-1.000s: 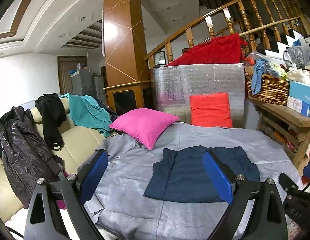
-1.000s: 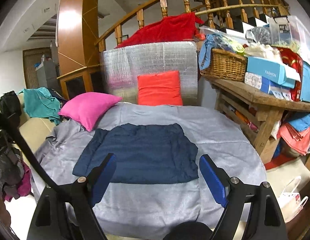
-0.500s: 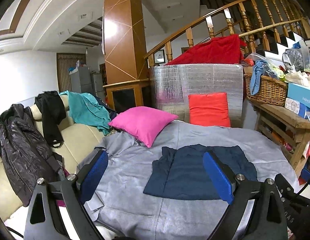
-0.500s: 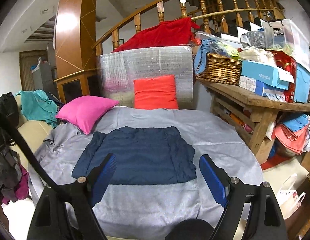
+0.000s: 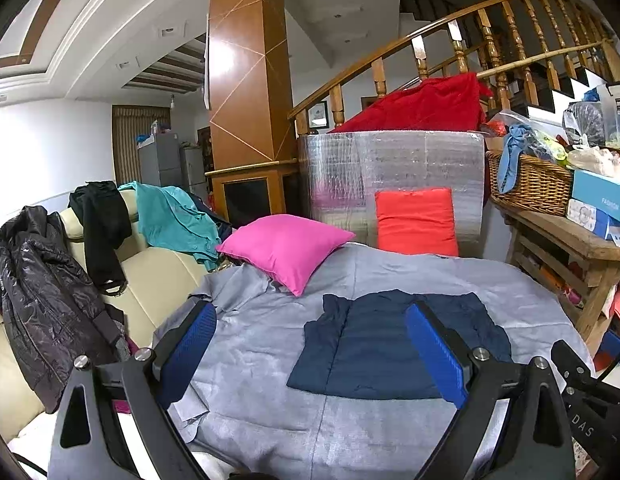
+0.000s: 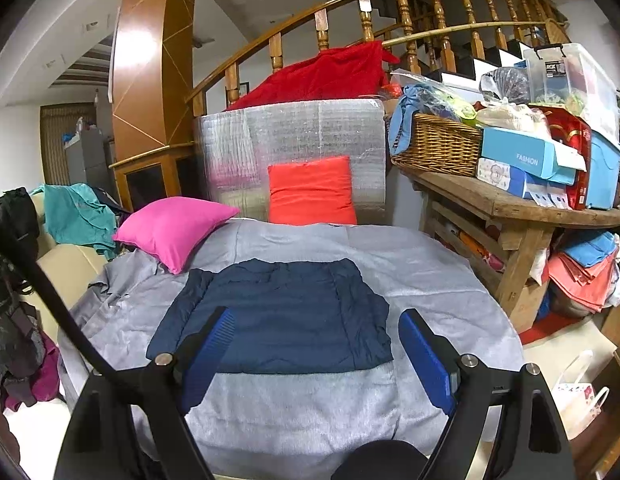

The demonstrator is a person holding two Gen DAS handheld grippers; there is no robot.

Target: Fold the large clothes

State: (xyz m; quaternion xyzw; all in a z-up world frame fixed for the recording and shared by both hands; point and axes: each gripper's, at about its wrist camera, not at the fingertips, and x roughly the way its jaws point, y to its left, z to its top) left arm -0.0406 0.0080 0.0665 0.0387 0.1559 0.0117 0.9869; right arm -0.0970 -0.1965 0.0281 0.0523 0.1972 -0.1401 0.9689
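Observation:
A navy blue garment (image 5: 373, 344) (image 6: 282, 316) lies folded into a flat rectangle on the grey sheet (image 5: 262, 344) (image 6: 421, 264) that covers the table. My left gripper (image 5: 313, 336) hangs above the sheet's near left part, open, with nothing between its blue pads; its right finger overlaps the garment in the picture. My right gripper (image 6: 313, 340) hovers over the garment's near edge, open and empty as well. Neither gripper touches the cloth.
A pink cushion (image 5: 286, 248) rests at the sheet's far left, an orange cushion (image 5: 415, 220) leans on a foil-wrapped block behind. Clothes drape a cream sofa (image 5: 158, 276) on the left. A wooden bench (image 6: 509, 208) with a wicker basket (image 6: 437, 144) and boxes stands right.
Both views have shifted very slightly; the garment, cushions and both grippers' jaws look the same as before.

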